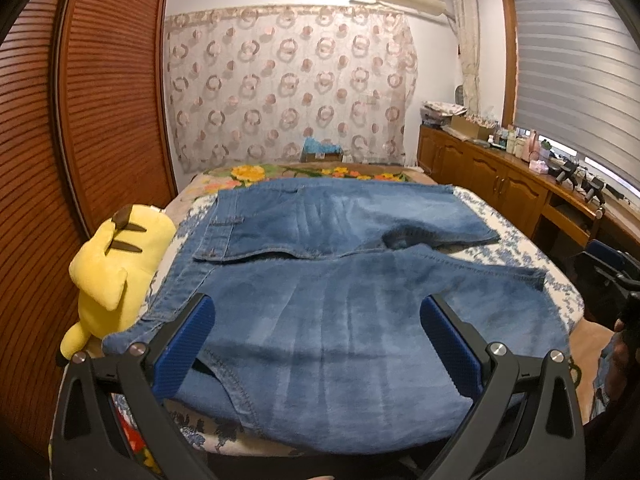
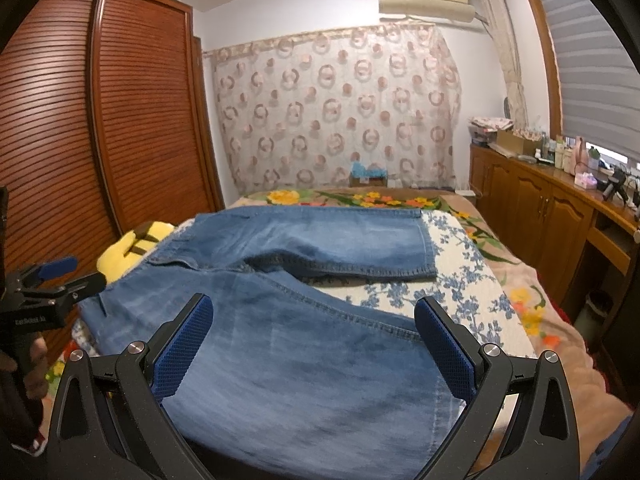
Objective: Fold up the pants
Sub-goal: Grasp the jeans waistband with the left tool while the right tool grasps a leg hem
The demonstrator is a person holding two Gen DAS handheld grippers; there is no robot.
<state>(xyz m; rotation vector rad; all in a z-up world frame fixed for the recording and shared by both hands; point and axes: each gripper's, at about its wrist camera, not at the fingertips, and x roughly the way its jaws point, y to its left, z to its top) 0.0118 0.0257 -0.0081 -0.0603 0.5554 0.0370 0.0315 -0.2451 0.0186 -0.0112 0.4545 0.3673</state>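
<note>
Blue denim pants [image 1: 328,292] lie spread flat on the bed, waistband to the left, both legs running right with a gap between them. They also show in the right wrist view [image 2: 304,340]. My left gripper [image 1: 318,308] is open and empty, hovering over the near leg close to the waist end. My right gripper [image 2: 314,308] is open and empty, over the near leg toward its hem. The left gripper [image 2: 60,276] also shows at the left edge of the right wrist view, and the right gripper [image 1: 616,280] at the right edge of the left wrist view.
A yellow plush toy [image 1: 116,272] lies at the bed's left edge beside the waistband. A slatted wooden wardrobe [image 1: 80,120] stands left. Wooden cabinets [image 1: 500,176] with bottles run along the right wall. The floral bedcover [image 2: 460,280] shows right of the pants.
</note>
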